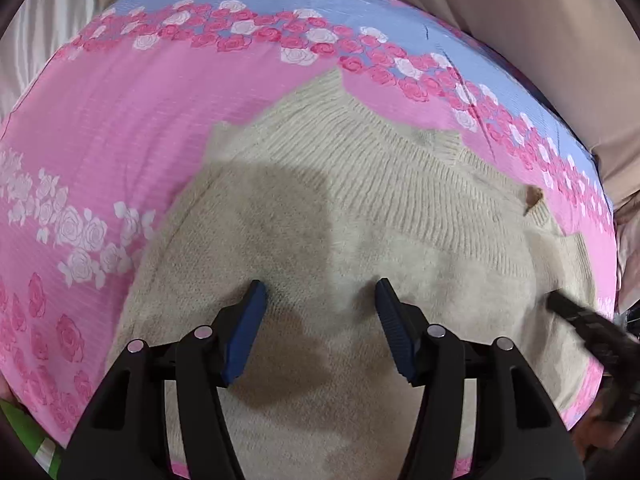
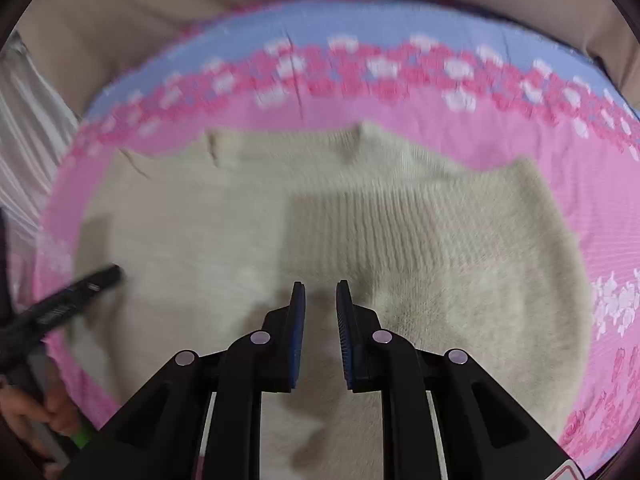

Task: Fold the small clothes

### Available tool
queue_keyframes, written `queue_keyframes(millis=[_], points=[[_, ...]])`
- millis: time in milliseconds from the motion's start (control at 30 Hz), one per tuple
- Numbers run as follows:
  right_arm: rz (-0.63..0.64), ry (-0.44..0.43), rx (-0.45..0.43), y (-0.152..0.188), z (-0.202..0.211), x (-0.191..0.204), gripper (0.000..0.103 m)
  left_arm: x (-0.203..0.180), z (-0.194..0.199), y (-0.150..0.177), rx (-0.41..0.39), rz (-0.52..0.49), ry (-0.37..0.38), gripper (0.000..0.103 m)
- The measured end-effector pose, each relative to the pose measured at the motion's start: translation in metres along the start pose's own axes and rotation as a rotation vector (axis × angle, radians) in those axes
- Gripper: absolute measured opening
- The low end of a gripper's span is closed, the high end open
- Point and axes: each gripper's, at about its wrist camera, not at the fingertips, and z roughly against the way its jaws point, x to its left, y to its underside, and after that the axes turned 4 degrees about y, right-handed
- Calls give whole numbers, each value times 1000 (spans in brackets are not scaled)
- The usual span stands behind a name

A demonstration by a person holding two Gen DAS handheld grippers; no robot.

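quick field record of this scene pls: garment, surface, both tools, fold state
garment: cream knit sweater, spread out, ribbed band on its far part
surface: pink floral sheet with a blue far edge
left tool: open wide, over the sweater, holding nothing
right tool: narrowly open, over the sweater, holding nothing
fold state: cannot tell; small brown tag at the sweater's edge

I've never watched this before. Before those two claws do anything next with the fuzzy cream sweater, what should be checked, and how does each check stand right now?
1. Left gripper open, holding nothing: ok.
2. Right gripper free of cloth: ok, jaws narrowly apart.
3. Cream sweater lying on the pink floral sheet: ok.
4. Sweater fully smoothed: not ok, ribbed band folded over the body.
5. Grippers apart from each other: ok.
6. Near hem position: cannot tell, hidden.
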Motion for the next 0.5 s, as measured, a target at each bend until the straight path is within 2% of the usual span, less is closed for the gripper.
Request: queue_keyframes(millis=[67,133,233,333,433,500], points=[[-5,3,-7,-1,9,5,17,-2,10,0,-8,-13,10,55],[-13,-44,-47,2,30,9,20,8,28,3,-58,19,52,55],[0,-56,-91,12,53,9,20,61,59,14,-118,227,141,68],[-20,-95,-67,20,53,7,20,127,62,48,-85,502,154,69],[-20,-91,-27,21,38,11,20,155,45,74,-18,646,197,69],[-19,-96,-3,18,26,17,20,155,42,79,-32,676,236,70]])
